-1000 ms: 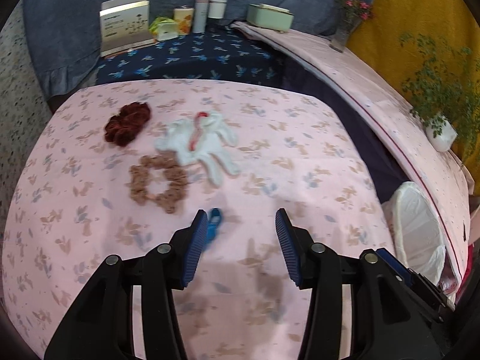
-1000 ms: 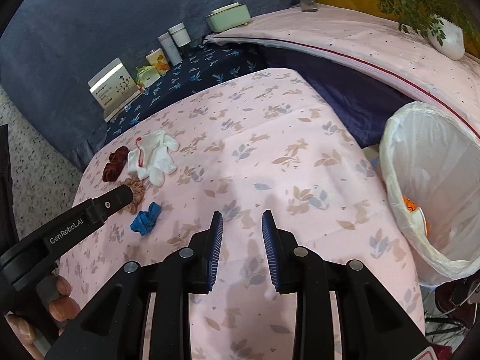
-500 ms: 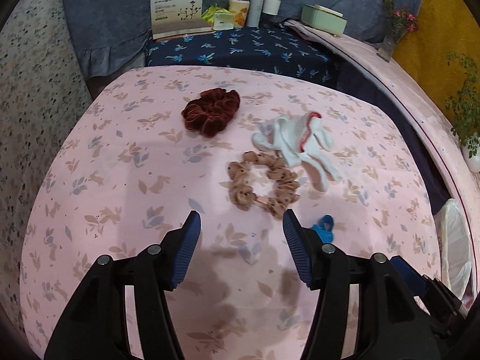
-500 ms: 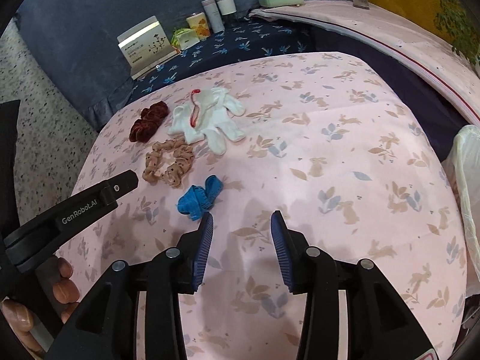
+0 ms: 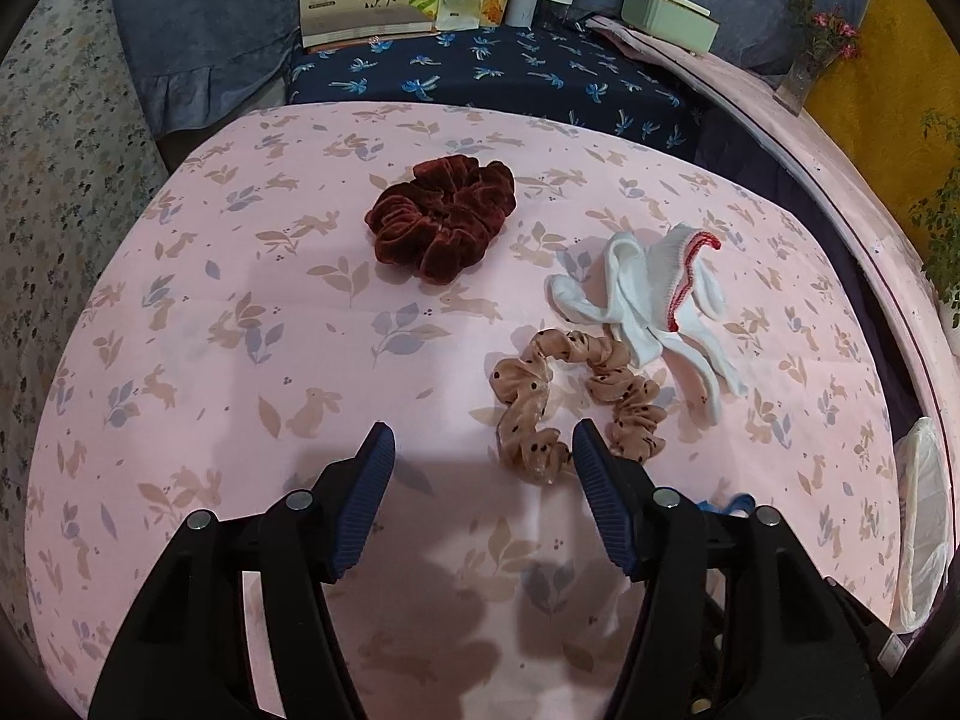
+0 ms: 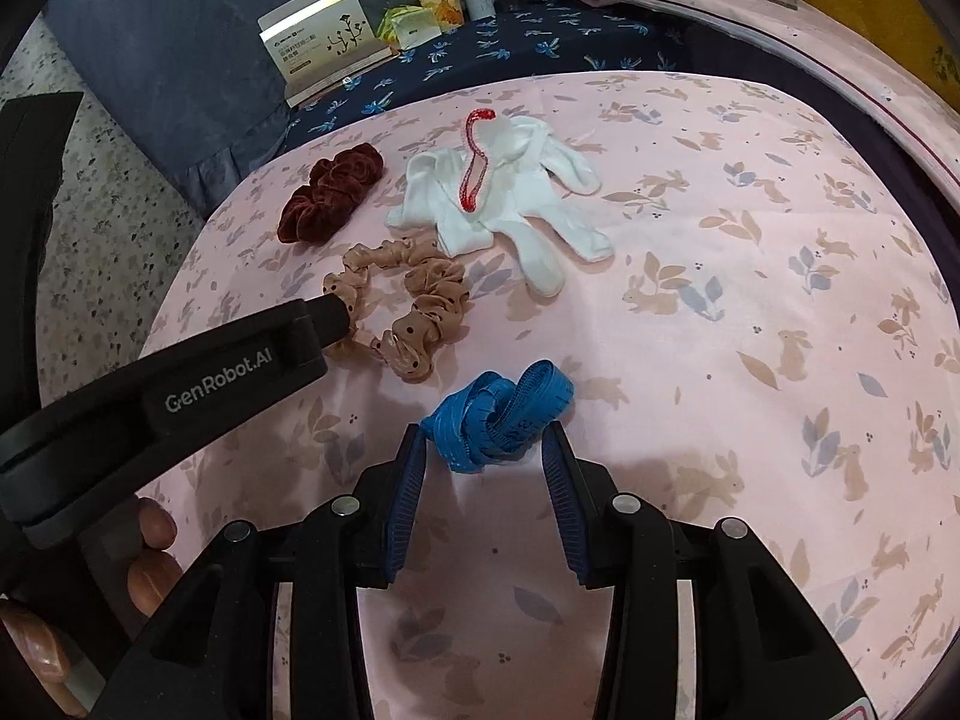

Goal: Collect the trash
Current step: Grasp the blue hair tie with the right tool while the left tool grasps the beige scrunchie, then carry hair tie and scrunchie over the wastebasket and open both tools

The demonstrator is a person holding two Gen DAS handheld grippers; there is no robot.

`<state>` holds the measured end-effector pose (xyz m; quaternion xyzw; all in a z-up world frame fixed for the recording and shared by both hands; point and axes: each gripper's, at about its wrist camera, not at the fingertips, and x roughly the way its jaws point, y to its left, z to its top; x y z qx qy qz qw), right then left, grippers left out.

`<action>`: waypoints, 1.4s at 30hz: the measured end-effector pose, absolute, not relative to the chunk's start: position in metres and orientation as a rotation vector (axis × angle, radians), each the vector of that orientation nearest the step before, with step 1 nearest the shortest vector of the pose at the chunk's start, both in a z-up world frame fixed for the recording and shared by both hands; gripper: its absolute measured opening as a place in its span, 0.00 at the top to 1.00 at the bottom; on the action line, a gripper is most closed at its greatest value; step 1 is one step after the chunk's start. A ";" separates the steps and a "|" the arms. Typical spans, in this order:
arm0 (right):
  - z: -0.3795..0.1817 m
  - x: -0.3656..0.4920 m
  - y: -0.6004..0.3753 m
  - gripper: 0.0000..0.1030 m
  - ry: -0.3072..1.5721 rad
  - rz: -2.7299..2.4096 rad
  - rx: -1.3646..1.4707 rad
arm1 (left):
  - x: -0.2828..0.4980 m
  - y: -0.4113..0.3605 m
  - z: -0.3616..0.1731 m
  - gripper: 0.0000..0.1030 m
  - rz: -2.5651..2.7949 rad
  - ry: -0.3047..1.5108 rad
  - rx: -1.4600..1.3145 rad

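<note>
We hover the right gripper (image 6: pixel 483 447) over the pink tabletop (image 6: pixel 750 276), jaws part-open and just widened, the blue tape bundle (image 6: pixel 498 414) lying between the tips, untouched. Our left gripper (image 5: pixel 483 450) has just been opening, nothing between its fingers; the tan scrunchie (image 5: pixel 570 402) sits by its right finger. Toward the far edge lie the maroon scrunchie (image 5: pixel 441 216) and the white glove (image 5: pixel 648 306). The tabletop's right half is bare. The white bag (image 5: pixel 918 528) hangs past the right edge.
</note>
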<state>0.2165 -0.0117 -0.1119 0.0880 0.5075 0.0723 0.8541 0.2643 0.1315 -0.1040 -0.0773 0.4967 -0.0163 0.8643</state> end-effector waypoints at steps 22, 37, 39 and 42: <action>-0.107 0.211 -0.039 0.72 1.042 0.125 0.247 | 0.265 0.104 -0.108 0.92 -0.134 1.065 -0.170; -0.082 0.176 -0.105 0.72 0.964 0.037 0.339 | 0.231 0.039 -0.071 0.92 -0.219 1.009 -0.094; -0.078 0.169 -0.117 0.72 0.950 0.021 0.353 | 0.226 0.025 -0.066 0.92 -0.236 1.003 -0.077; -0.074 0.160 -0.133 0.72 0.932 -0.002 0.371 | 0.219 0.007 -0.060 0.92 -0.262 0.993 -0.051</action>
